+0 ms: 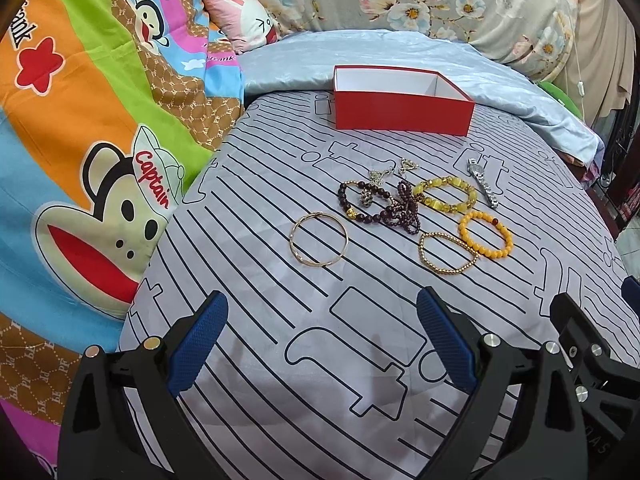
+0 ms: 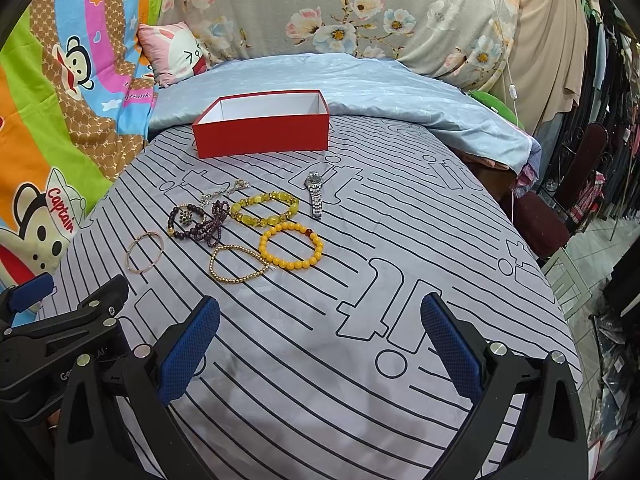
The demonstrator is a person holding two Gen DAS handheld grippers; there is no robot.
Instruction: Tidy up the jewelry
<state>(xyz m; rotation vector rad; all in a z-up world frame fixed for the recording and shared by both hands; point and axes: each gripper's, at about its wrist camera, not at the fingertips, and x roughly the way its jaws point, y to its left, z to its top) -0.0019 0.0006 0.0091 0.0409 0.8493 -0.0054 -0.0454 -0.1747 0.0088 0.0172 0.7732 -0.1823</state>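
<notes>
An open red box (image 1: pixel 402 112) (image 2: pixel 262 134) with a white inside stands at the far side of the striped grey bedsheet. In front of it lies a cluster of jewelry: a thin gold bangle (image 1: pixel 319 239) (image 2: pixel 145 252), a dark bead bracelet (image 1: pixel 362 201) (image 2: pixel 188 220), a yellow stone bracelet (image 1: pixel 446 195) (image 2: pixel 265 209), an orange bead bracelet (image 1: pixel 485 234) (image 2: pixel 291 246), a gold bead bracelet (image 1: pixel 447 253) (image 2: pixel 239 264) and a silver watch (image 1: pixel 483 184) (image 2: pixel 315 193). My left gripper (image 1: pixel 322 344) hovers open short of the bangle. My right gripper (image 2: pixel 320 344) is open too, nearer than the orange bracelet.
A cartoon monkey blanket (image 1: pixel 92 140) lies bunched to the left. A pale blue quilt (image 2: pixel 360 84) and floral bedding (image 2: pixel 340 4) sit behind the box. The bed edge drops off on the right, beside a dark red chair (image 2: pixel 560 208) and tiled floor.
</notes>
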